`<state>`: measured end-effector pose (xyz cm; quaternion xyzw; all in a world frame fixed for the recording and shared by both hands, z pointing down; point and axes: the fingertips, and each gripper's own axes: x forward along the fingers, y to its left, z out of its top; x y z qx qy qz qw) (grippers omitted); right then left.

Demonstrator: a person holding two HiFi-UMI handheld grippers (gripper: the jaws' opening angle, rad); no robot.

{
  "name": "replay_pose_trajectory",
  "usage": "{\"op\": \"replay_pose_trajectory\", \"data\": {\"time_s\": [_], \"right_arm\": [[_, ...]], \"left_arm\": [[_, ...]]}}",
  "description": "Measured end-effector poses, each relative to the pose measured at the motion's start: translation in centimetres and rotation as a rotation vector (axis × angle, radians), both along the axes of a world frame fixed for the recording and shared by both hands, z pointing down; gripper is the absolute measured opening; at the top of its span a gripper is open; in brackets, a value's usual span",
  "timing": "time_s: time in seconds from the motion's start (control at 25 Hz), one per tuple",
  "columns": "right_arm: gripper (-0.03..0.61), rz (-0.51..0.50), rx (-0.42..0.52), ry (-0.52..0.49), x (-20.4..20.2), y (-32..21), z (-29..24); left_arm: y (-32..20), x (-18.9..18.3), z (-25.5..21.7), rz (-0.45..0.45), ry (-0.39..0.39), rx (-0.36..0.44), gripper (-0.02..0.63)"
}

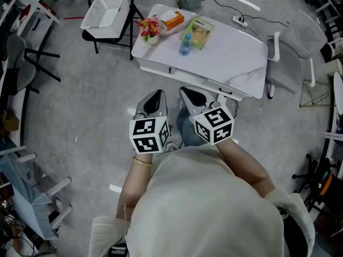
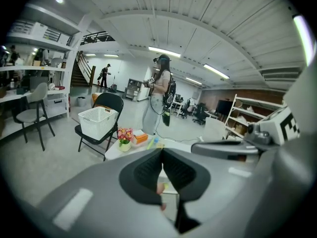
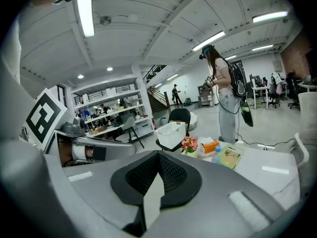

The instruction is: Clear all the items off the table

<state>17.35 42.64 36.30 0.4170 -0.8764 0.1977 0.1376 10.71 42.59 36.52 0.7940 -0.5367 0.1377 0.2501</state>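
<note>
Table [image 1: 230, 58] bears a bottle [image 1: 185, 43] at its far end. Left gripper [image 1: 156, 96] and right gripper [image 1: 188, 93] hang short of it, jaws pressed together, empty. Arriving that way could topple the bottle.

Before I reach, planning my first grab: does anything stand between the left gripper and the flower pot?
Nothing visible does: only open floor and bare tabletop separate the left gripper from the flower pot.

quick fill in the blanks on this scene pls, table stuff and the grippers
1. The white basket sits on a black ____.
2. Beside the flower pot on the table lies an ____ box.
3. The water bottle stands ____.
4. The left gripper and right gripper are both ____, holding nothing.
Missing words: chair; orange; upright; shut.
</note>
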Motion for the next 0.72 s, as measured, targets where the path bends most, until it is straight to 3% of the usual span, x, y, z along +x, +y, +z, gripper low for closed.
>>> {"op": "replay_pose_trajectory", "data": {"time_s": [0.72], "right_arm": [[-0.002,-0.014,-0.024,0.005,5.6,-11.3,0.2]], "left_arm": [[-10.9,4.3,-0.8,-0.039,-0.013,-0.014,0.009]]}}
